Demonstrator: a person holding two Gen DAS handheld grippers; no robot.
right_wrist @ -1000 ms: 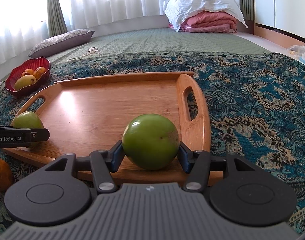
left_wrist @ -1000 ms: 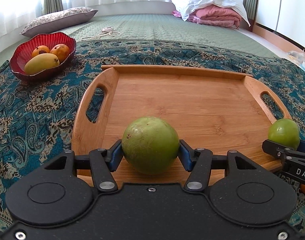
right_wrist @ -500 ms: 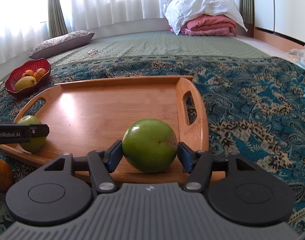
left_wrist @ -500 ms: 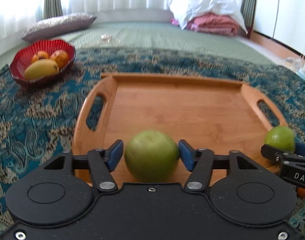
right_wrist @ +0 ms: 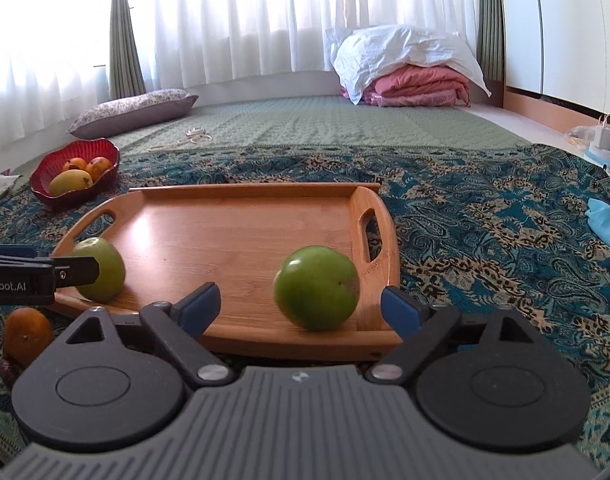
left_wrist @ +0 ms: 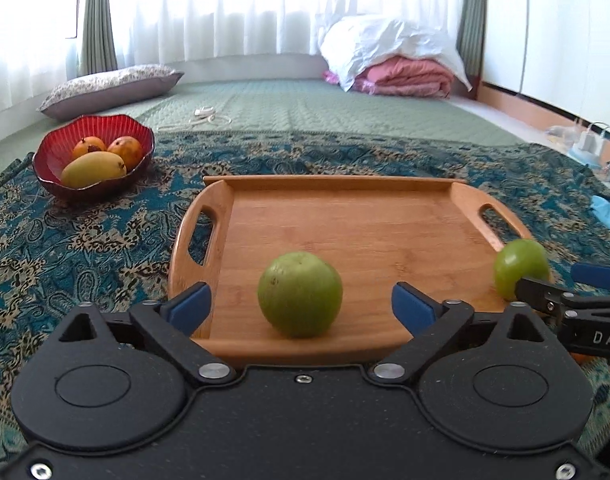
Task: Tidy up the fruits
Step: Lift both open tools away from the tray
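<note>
A wooden tray (left_wrist: 345,216) with handles lies on the patterned cloth; it also shows in the right wrist view (right_wrist: 233,224). A dull green fruit (left_wrist: 300,305) rests on the tray's near edge between the wide-open fingers of my left gripper (left_wrist: 301,306), touching neither. A shinier green fruit (right_wrist: 317,287) rests at the tray's near right corner between the open fingers of my right gripper (right_wrist: 301,304). Each view shows the other fruit (left_wrist: 519,268) (right_wrist: 99,268) at its side, partly hidden by the other gripper's finger.
A red bowl (left_wrist: 93,152) (right_wrist: 75,172) with a mango and two orange fruits stands far left. An orange fruit (right_wrist: 27,334) lies on the cloth in front of the tray's left corner. A light blue cloth (right_wrist: 609,220) lies right. Pillow and folded bedding lie behind.
Both grippers opened and let go of their green fruits, which now rest on the tray. Both grippers drew back and rose a little.
</note>
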